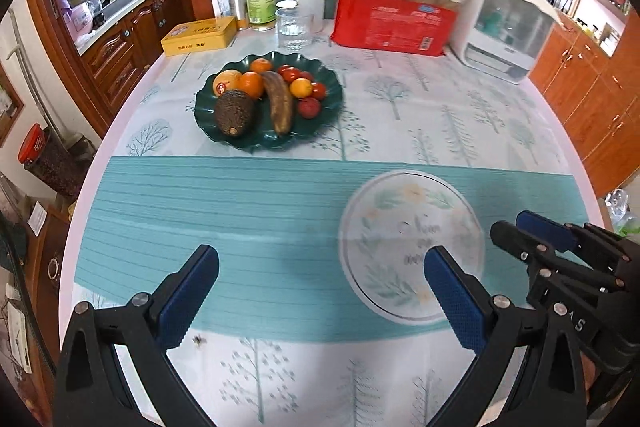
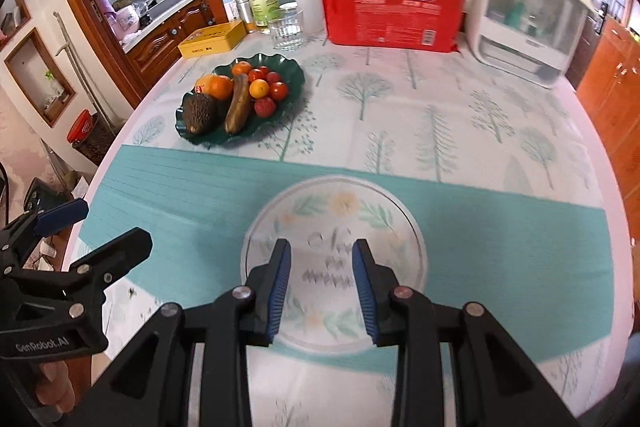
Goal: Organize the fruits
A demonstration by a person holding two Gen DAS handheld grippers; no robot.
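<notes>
While both tools hover empty over the teal mat, the left tool is spread wide and the right tool partly spread; the fruits sit piled in the green dish farther back on the surface.

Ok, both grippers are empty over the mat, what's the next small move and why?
Probably reach the left gripper forward toward the avocado at the near edge of the green plate. Its jaws are wide open, all the fruit sits piled there, and the white plate under the right gripper is empty.
</notes>
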